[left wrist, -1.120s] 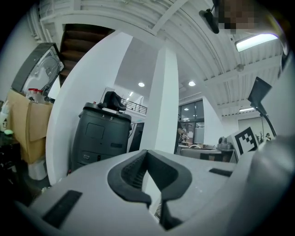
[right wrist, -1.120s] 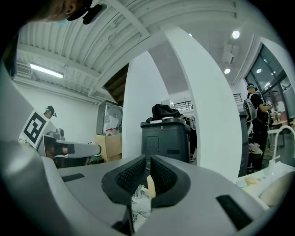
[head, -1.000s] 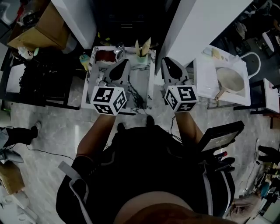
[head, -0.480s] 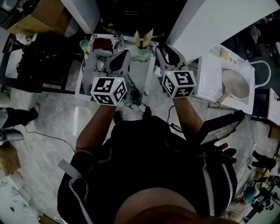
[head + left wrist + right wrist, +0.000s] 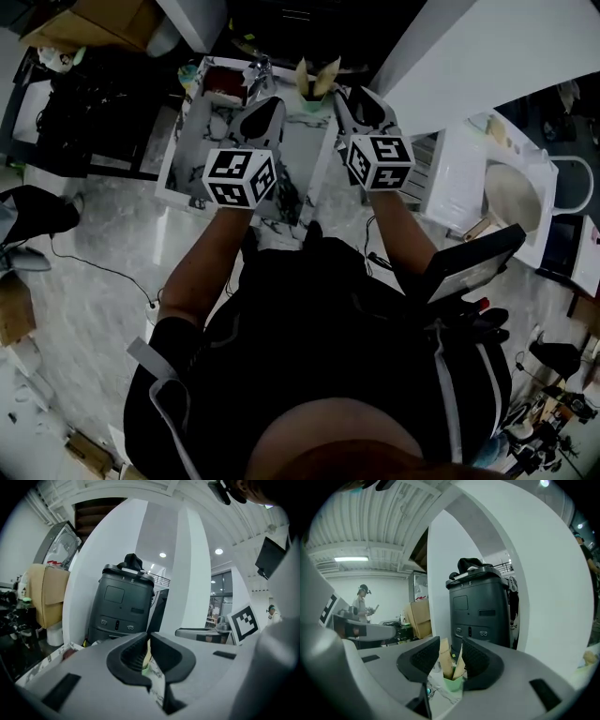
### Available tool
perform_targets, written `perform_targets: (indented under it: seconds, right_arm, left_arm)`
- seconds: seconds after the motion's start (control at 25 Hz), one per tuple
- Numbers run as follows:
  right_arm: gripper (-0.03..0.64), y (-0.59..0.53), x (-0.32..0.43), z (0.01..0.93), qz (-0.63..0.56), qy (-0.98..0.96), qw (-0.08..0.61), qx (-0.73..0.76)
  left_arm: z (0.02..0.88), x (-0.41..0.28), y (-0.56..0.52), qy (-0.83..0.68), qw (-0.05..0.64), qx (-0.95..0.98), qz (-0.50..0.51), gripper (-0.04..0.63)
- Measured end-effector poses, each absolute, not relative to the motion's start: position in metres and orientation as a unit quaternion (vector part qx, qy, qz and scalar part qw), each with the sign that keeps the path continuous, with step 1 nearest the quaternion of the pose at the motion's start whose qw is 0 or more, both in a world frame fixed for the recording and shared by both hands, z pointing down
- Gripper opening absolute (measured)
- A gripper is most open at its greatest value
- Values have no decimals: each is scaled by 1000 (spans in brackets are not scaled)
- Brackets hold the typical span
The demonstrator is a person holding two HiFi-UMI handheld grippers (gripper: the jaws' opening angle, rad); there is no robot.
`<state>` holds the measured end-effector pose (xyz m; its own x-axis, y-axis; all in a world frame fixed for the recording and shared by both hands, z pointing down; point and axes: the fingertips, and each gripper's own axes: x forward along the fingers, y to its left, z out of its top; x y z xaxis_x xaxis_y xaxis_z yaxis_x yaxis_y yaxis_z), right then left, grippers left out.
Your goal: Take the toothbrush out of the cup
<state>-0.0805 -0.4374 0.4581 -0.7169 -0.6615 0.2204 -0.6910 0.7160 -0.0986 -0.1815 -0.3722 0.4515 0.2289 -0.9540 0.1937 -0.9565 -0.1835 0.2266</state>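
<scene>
A pale green cup stands at the far edge of a small marble-patterned table, with two tan paper-wrapped toothbrushes sticking up out of it. My right gripper hovers just in front of the cup. Its jaws have just been opening and stand open, framing the cup without touching it. My left gripper is beside it over the table, shut with nothing held. In the left gripper view only a sliver of the cup shows through the slit.
A dark grey bin-like machine stands right behind the table, between white curved walls. A red object and a metal fixture sit on the table's far left. A white table with a pan is at the right.
Both grippers have moved forward over the table toward the cup. The right jaws have spread apart; the left stays shut.
</scene>
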Motion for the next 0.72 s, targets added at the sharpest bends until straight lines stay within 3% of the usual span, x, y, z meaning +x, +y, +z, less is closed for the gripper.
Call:
perform_targets:
  seconds: [0.72]
  right_arm:
    - [181, -506, -109, 571, 131, -930, 135, 316]
  left_arm:
    - [523, -171, -399, -644, 189, 741, 18, 106]
